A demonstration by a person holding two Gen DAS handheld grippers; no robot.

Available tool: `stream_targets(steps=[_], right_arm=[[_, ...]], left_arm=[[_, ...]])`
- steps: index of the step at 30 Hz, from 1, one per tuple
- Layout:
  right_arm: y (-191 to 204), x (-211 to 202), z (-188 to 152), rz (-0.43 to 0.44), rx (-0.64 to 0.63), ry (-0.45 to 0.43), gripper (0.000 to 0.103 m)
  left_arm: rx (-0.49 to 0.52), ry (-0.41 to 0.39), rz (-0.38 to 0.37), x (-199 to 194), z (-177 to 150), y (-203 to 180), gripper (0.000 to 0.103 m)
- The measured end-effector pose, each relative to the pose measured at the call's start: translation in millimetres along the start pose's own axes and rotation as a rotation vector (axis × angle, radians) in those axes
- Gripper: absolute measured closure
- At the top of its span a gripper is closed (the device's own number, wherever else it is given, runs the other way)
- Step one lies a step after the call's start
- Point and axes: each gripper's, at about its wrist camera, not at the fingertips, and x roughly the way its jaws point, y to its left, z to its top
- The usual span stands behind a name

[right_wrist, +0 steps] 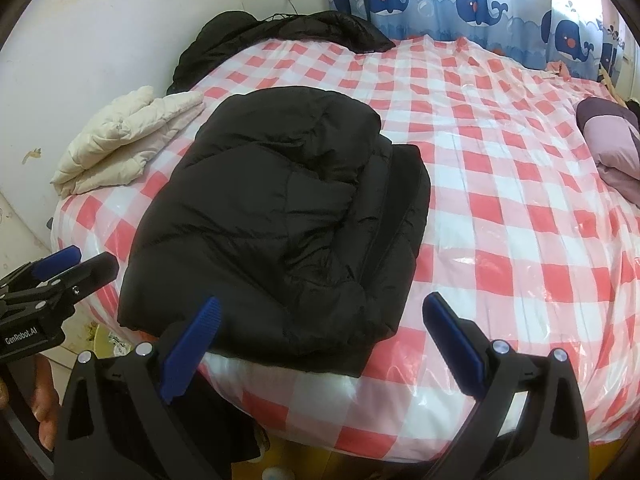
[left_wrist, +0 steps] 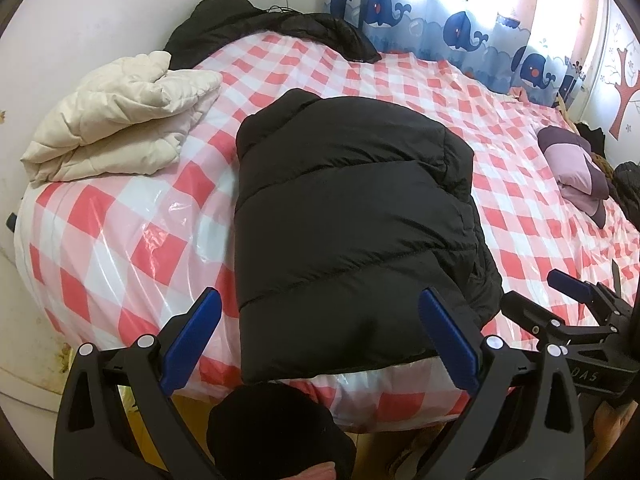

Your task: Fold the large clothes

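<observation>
Left tongs [left_wrist: 320,340] and right tongs [right_wrist: 320,350] both stand spread wide, apparently touching nothing, above the folded black jacket [left_wrist: 348,232] on the bed [left_wrist: 120,240].

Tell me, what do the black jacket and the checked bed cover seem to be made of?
Black jacket: probably a thin synthetic shell with padded filling; it looks puffy, with stitched quilt lines and a slight sheen.
Bed cover: it looks like glossy plastic film, printed in red and white checks; bright glare streaks and crinkles show near the edge.
</observation>
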Motion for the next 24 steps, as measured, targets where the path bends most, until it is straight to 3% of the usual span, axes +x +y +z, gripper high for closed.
stream_targets(steps=[17, 24], right_arm=[[-1.7, 3.4, -1.2, 0.002, -0.003, 0.013, 0.006], [-3.2, 4.6, -1.4, 0.003, -0.007, 0.019, 0.006]], left_arm=[[-0.001, 0.036, 0.028, 7.4, 0.2, 2.8, 0.008], [-0.013, 0.060, 0.002, 10.5, 2.7, 7.5, 0.008]])
